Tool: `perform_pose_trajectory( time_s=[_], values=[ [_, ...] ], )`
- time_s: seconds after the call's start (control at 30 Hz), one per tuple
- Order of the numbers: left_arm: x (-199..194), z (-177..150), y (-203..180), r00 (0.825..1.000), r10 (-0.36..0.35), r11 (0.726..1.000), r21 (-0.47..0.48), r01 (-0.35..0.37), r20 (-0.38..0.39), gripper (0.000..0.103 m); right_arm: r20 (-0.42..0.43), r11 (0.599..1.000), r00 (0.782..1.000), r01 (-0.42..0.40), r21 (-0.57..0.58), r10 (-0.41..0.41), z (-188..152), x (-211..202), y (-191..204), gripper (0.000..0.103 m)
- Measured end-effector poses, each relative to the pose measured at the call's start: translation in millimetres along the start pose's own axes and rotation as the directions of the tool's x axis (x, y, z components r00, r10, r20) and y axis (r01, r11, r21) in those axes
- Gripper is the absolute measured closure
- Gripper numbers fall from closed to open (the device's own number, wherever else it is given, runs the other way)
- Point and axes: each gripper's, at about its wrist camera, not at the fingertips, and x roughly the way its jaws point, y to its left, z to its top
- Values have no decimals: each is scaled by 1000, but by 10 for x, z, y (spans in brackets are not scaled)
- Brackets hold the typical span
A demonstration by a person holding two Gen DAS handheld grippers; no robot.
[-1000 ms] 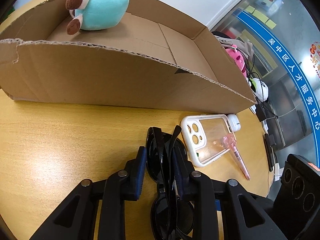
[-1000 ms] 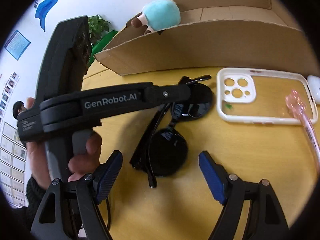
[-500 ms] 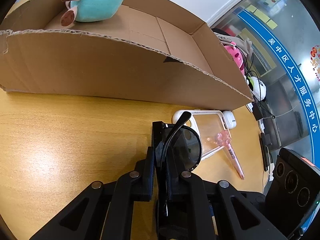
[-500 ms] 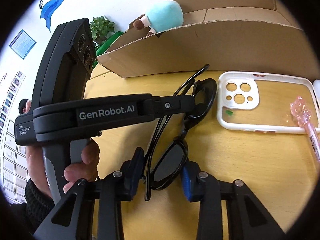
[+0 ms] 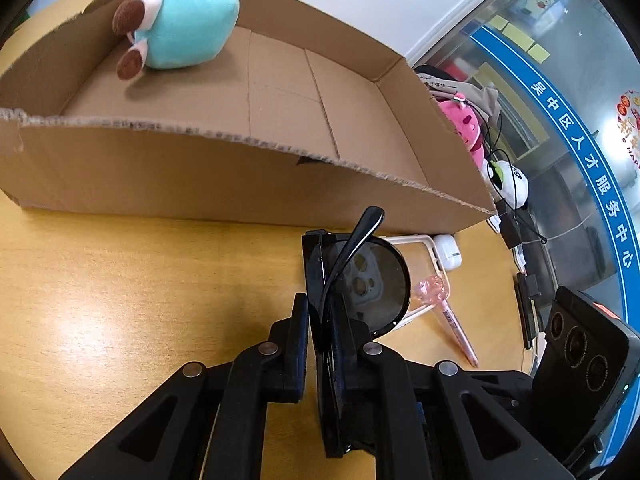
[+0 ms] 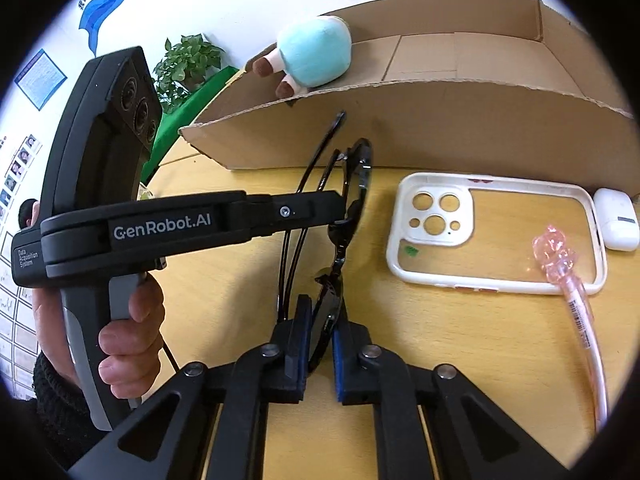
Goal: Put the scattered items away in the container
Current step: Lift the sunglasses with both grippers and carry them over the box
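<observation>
Both grippers clamp the sunglasses (image 6: 340, 240) above the table (image 5: 120, 300).
The left gripper (image 5: 320, 320) holds one lens end; the right gripper's (image 6: 320, 328) fingers have just closed on the other, near the cardboard box (image 5: 240, 176).

An office or public service centre, by the look of it: a glass partition (image 5: 568, 128) at far right carries a blue band of Chinese lettering, rows of small portrait photos (image 6: 16, 168) and a notice line the left wall, and a potted plant (image 6: 188, 64) stands beyond the wooden table (image 5: 120, 300).
</observation>
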Motion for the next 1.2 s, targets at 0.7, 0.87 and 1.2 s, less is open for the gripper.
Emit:
perform_pose_trajectory(
  time_s=[0.7,0.87,1.2],
  values=[
    [-419,320,-301,993,-19,997,82,9,121,92,140,978,982,147,-151,-126,264,-382,278,95],
    [-655,488,-382,983,-41,994,105,22,181,91,204,970,971,163,-182,-125,462,-593,398,96],
    [-830,702,-294,964,-111,991,94,91,243,41,272,967,959,140,-212,-79,669,-783,467,96]
  ],
)
